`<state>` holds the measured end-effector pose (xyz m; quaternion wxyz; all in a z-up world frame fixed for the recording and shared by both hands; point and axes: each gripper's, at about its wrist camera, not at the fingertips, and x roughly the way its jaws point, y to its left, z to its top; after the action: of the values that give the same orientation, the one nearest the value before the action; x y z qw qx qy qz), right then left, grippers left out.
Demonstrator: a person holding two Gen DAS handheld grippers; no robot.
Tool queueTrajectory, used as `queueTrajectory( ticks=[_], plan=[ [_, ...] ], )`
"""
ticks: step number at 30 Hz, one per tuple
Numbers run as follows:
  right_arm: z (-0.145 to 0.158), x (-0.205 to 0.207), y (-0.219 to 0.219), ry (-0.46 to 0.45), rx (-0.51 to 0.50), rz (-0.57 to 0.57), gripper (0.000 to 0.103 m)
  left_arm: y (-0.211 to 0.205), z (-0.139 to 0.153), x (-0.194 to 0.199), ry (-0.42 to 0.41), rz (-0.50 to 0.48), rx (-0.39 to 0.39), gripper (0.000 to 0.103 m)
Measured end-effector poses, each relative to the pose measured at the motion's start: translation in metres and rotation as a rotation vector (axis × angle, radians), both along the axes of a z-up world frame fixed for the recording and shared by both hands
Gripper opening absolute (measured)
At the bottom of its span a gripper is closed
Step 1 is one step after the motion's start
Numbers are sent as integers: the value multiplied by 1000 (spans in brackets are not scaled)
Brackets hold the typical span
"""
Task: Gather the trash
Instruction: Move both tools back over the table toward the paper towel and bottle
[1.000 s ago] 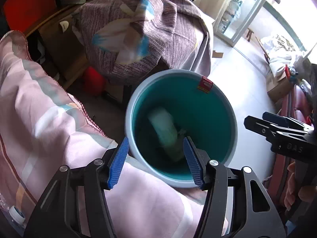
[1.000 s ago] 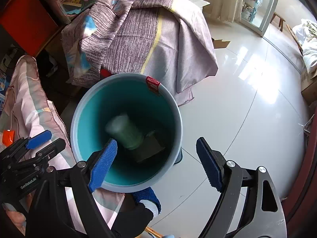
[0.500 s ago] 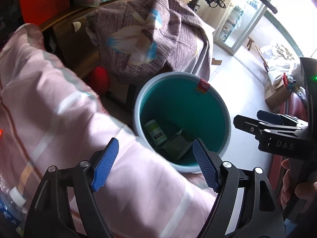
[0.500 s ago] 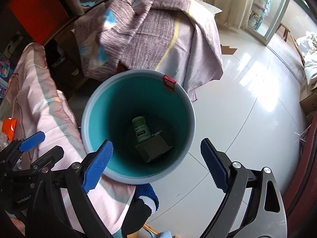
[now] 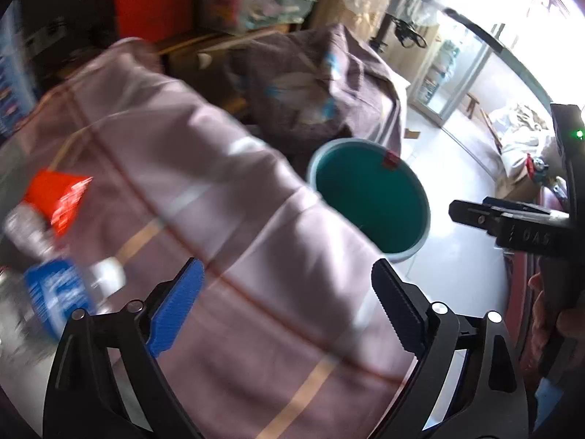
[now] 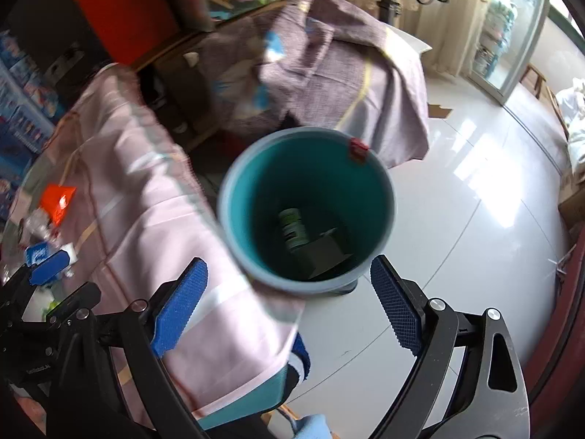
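Your left gripper [image 5: 287, 311] is spreading its jaws with nothing between them, hanging over the pink cloth [image 5: 226, 241] near its edge. Your right gripper [image 6: 289, 311] is standing wide and empty. The teal bin [image 6: 307, 205] is sitting on open white floor [image 6: 457, 219], holding a green-labelled bottle [image 6: 292, 228] and a dark box [image 6: 325, 256]; the label is too blurred to read.

The bin [image 6: 307, 208] stands on the floor [image 6: 475, 219] just right of my cloth-covered desk [image 6: 146, 201]. In it a bottle [image 6: 292, 228] lies beside a box [image 6: 323, 256]. On the desk's left end lie a wrapper [image 5: 60, 197] and a water bottle [image 5: 55, 285].
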<state>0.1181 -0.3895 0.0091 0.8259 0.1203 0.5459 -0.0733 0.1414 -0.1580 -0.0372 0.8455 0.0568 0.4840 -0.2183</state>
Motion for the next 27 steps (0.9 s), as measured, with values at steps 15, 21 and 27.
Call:
queueTrajectory(
  ticks=[15, 21, 27],
  plan=[
    [31, -6, 153, -13, -95, 332, 87, 210, 43, -68, -113, 269, 55, 99],
    [24, 0, 238, -29, -153, 549, 87, 282, 32, -74, -82, 359, 64, 99],
    [14, 18, 318, -61, -232, 741, 87, 298, 6, -62, -31, 363, 62, 99]
  ],
)
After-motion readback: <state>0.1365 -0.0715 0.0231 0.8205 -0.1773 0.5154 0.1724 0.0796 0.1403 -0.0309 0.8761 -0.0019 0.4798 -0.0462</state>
